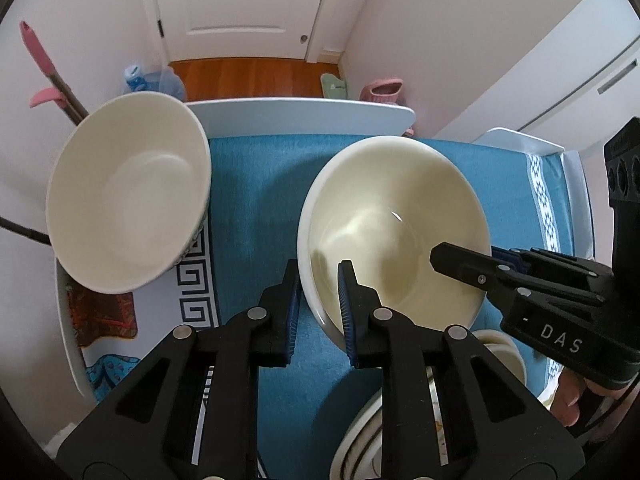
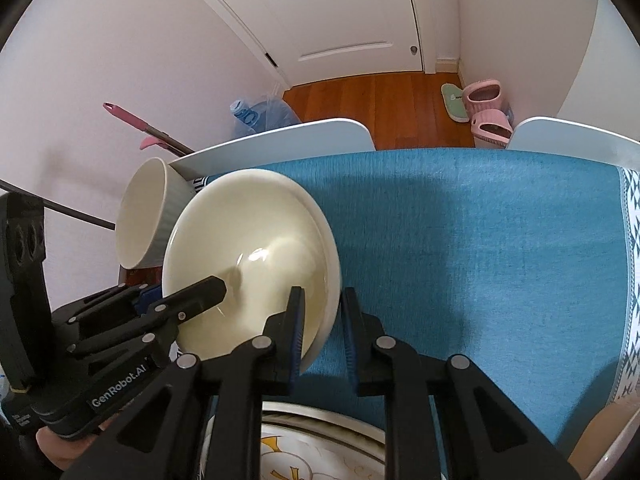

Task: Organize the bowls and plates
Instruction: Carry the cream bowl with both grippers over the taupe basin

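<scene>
A white door (image 1: 240, 4) and a strip of wooden floor (image 2: 380, 108) lie beyond the far edge of the surface (image 1: 256, 208), which is spread with a teal cloth. On that cloth sits the cream bowl (image 1: 396, 232), the landmark here; it seems to be two bowls nested, since a second rim shows just outside the first, though the fisheye makes that hard to settle. The left tool (image 1: 320, 308) is pinching the bowl's near-left rim, one blue pad inside the wall and one outside. The right tool (image 2: 320, 332) is pinching the rim on the opposite side in the same way. To the left of the cream bowl stands a white ribbed bowl (image 1: 128, 192), close beside it and seemingly apart. Nearer the person than the cream bowl, partly hidden under the tools, are a patterned plate (image 2: 320, 452) and the rim of a small cup or bowl (image 1: 500, 348). The step in hand looks to be a two-handed pickup of the cream bowl, grips just set and the bowl probably not yet lifted. The next move calls for raising both sides evenly so the bowl stays level and any nested piece does not slip, and for clearing the ribbed bowl before carrying it to wherever the bowls are being stacked.
</scene>
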The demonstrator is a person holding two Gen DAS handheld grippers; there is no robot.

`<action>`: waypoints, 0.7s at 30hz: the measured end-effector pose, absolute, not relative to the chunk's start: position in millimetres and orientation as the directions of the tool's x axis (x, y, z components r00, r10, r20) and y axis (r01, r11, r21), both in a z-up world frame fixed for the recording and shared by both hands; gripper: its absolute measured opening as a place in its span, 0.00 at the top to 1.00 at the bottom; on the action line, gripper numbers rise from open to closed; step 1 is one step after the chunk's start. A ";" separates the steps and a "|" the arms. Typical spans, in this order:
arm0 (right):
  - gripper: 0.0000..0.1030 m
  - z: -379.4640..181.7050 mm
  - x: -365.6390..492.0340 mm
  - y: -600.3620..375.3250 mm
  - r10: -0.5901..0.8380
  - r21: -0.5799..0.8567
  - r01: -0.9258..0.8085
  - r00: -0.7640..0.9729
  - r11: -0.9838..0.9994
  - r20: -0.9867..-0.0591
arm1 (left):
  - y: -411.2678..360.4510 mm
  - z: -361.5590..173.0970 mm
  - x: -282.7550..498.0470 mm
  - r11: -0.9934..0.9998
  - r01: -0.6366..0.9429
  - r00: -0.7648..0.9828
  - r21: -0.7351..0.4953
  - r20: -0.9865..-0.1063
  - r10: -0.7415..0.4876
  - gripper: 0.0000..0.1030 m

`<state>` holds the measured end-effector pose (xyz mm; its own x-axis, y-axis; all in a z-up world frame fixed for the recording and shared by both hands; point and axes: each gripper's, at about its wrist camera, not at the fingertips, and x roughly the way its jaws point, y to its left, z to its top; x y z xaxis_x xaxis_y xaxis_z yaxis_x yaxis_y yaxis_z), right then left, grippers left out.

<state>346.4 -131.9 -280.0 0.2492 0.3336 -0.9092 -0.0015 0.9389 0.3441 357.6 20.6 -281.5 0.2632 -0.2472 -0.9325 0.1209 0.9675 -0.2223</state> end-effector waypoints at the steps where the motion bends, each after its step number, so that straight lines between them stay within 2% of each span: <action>1: 0.84 -277.8 345.3 -132.9 0.332 0.344 0.003 0.255 0.939 -0.908 | 19.8 -278.6 356.8 0.967 0.126 0.266 -0.221 -0.932 -0.248 0.84; 12: 0.84 -222.4 322.3 -155.4 0.309 0.330 0.000 0.352 0.944 -0.884 | -1.5 -219.8 340.5 0.957 0.162 0.311 -0.240 -0.908 -0.280 0.84; 21: 0.84 -182.2 269.7 -211.6 0.296 0.338 0.024 0.432 0.941 -0.852 | -69.5 -172.8 304.8 0.941 0.238 0.367 -0.239 -0.875 -0.315 0.84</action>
